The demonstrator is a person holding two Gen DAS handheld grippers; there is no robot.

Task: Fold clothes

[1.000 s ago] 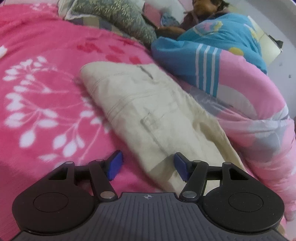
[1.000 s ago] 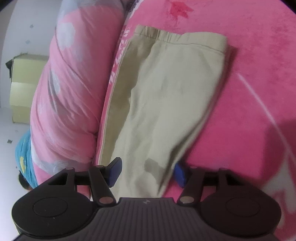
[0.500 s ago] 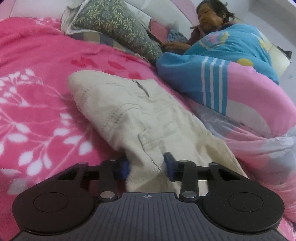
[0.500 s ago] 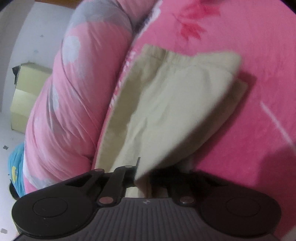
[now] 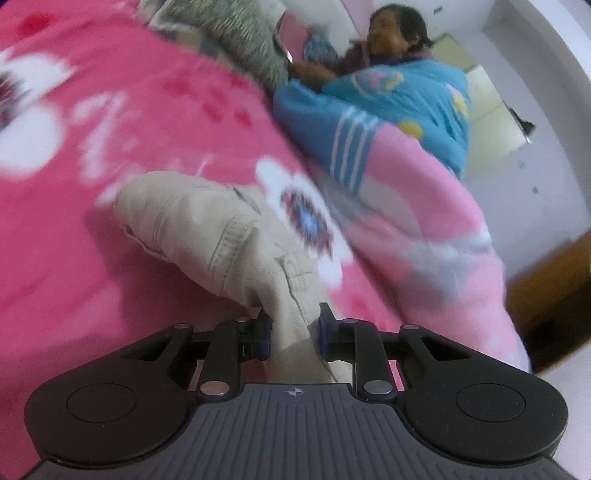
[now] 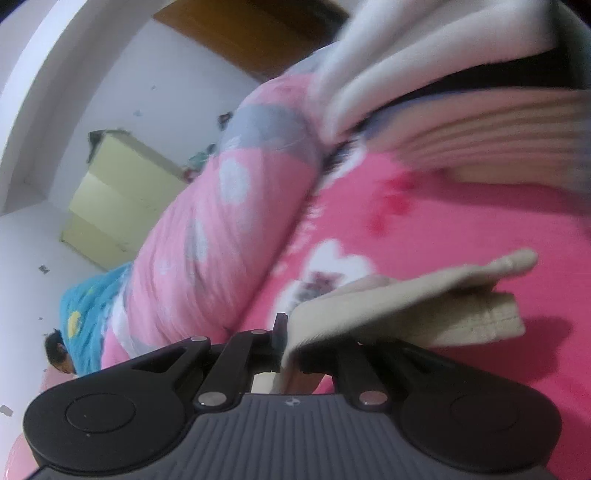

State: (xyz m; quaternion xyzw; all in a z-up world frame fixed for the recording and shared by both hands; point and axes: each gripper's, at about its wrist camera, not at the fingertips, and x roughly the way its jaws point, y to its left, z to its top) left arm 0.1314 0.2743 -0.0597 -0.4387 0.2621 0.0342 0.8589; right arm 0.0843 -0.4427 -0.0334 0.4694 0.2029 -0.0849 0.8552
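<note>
Beige trousers (image 5: 207, 229) lie partly lifted off the pink flowered bed cover (image 5: 74, 258). My left gripper (image 5: 293, 328) has its blue pads pressed on a bunched waist part of them, the jaws still closing. In the right wrist view the trousers' (image 6: 424, 306) folded leg end hangs flat above the bed cover (image 6: 461, 221), stretching out to the right. My right gripper (image 6: 293, 347) is shut on its near edge. Both views are blurred by motion.
A person (image 5: 391, 33) lies at the bed's head under a blue blanket (image 5: 406, 110) and pink quilt (image 5: 424, 221), beside a green patterned pillow (image 5: 229, 40). The rolled quilt (image 6: 221, 229) runs along the bed's left. Blurred pale folded cloth (image 6: 461, 122) sits top right. A yellow cabinet (image 6: 110, 199) stands by the wall.
Both grippers closed on the trousers, which lay flat before, and lifted them off the bed. The cloth now bunches and hangs, and both views have swung across the bed.
</note>
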